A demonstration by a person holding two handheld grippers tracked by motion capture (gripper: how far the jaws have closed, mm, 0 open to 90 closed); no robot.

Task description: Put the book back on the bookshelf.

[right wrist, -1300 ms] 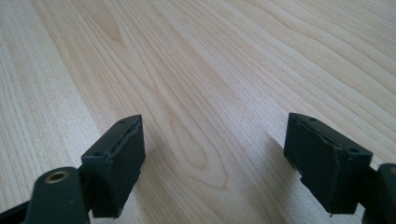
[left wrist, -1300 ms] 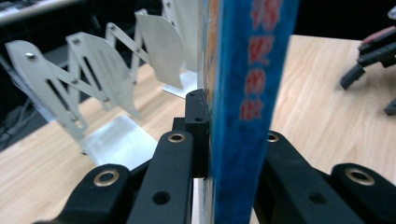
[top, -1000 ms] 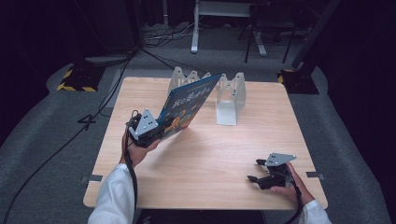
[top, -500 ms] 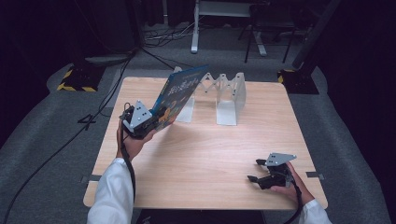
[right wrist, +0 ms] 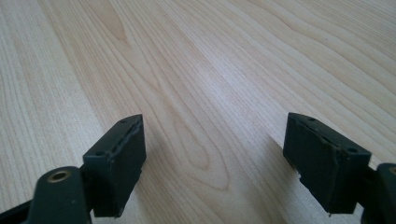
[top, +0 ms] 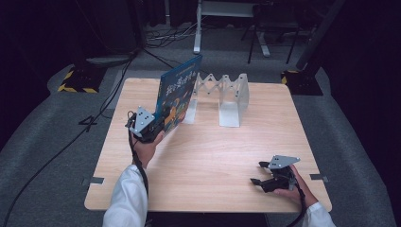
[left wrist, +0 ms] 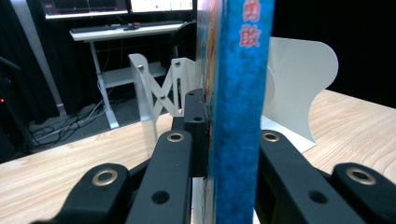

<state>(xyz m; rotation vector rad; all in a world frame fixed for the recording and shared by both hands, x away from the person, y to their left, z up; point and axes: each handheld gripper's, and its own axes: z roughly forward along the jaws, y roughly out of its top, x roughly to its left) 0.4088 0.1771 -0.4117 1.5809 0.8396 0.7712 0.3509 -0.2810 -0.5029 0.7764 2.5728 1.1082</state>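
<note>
Item: blue picture book (top: 178,92). Held upright on edge above the wooden table (top: 208,156), toward 11 o'clock of the tabletop, lifted clear of the surface. Long axis running from the near lower corner at 7 o'clock up toward the far top corner at 1 o'clock; cover facing roughly 4 o'clock, spine edge toward the left gripper camera.

Left gripper (top: 150,126): jaws clamped on the book's near lower corner, one on each face.

Right gripper (top: 267,176): resting low over the table at 5 o'clock, jaws wide apart, holding nothing, bare wood between them.

White expanding book rack (top: 222,94): standing at 12 o'clock, just beside and behind the book, slots vacant.

Progress, judged: book picked up and stood vertical; likely remaining, lowering it into a rack slot and releasing. Not yet seated in the rack.
</note>
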